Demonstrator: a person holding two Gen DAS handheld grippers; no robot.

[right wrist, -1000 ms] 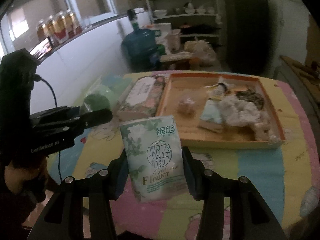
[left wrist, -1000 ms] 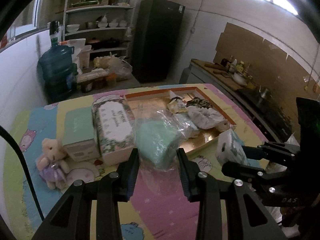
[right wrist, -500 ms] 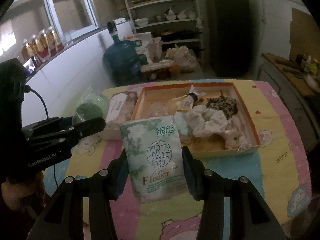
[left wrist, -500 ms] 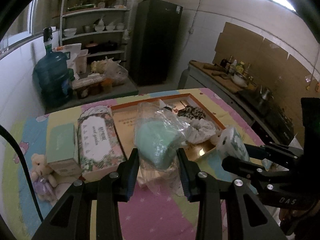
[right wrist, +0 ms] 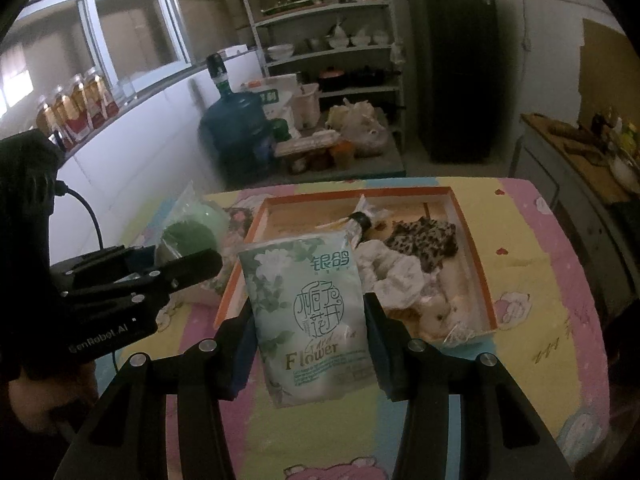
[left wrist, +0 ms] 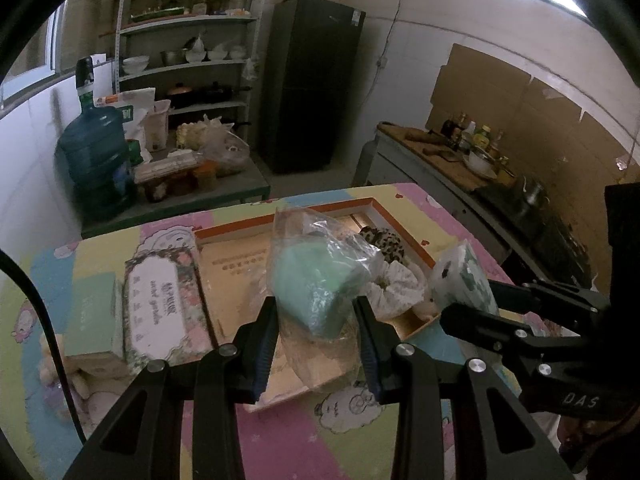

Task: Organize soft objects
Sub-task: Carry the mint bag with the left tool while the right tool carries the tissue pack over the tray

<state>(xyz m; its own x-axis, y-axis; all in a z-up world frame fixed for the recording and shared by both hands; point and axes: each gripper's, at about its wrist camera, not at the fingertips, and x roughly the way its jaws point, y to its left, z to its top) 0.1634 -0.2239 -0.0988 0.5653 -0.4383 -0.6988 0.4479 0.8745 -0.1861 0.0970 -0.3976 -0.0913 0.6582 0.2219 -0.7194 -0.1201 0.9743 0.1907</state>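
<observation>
While it hangs above the colourful table (left wrist: 280,440), the left claw (left wrist: 316,334) squeezes a clear plastic bag with soft green stuff (left wrist: 316,280); the right claw (right wrist: 310,346) pinches a green-and-white flowery tissue pack (right wrist: 308,312) over the orange-edged tray's (right wrist: 472,248) near side.

Right wrist view. The right gripper (right wrist: 310,336) clamps a tissue pack (right wrist: 310,320) printed with white flowers and the word "Flower", held upright above a pastel cartoon-print tabletop (right wrist: 532,280). Beyond it lies an orange-rimmed tray (right wrist: 478,264) containing a leopard-print fabric (right wrist: 424,236), a white crumpled cloth (right wrist: 394,272) and a dark-capped tube (right wrist: 358,220). At left, the left gripper (right wrist: 192,262) grips a clear bag with green contents (right wrist: 196,226). Background: a blue water jug (right wrist: 234,128), metal shelving (right wrist: 332,28) and a black refrigerator (right wrist: 456,68).
</observation>
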